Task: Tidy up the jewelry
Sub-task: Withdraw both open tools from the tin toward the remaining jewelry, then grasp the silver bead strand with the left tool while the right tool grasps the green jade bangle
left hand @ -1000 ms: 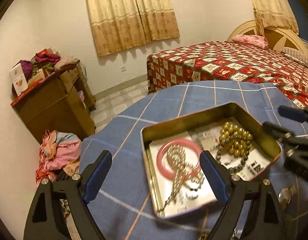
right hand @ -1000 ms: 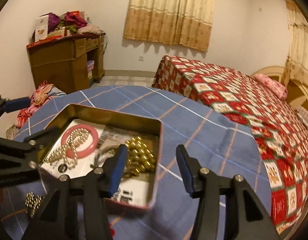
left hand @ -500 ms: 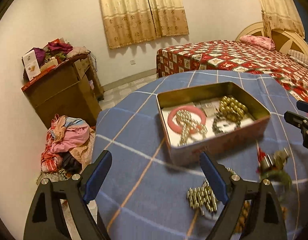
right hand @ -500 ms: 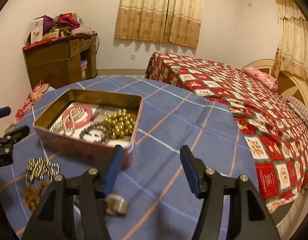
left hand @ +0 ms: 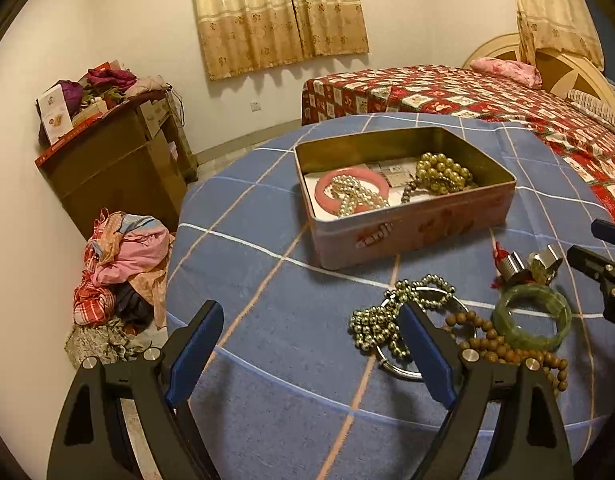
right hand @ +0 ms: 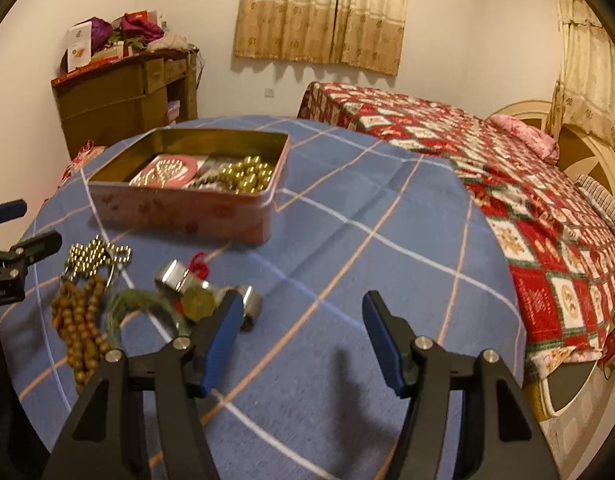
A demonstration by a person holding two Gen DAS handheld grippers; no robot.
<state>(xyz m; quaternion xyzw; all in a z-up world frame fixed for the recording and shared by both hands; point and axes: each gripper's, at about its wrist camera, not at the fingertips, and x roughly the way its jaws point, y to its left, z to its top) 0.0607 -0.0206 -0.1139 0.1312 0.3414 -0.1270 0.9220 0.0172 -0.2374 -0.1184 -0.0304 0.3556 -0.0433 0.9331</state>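
Between picks: left gripper (left hand: 311,350) jaws apart, empty; right gripper (right hand: 301,338) jaws opening, empty. Next: grab green bangle (left hand: 531,316) for tin (left hand: 407,224).

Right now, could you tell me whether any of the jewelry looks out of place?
Yes: a green bangle, wooden beads and a metallic bead strand lie tangled on the tablecloth outside the tin, which already holds other pieces.
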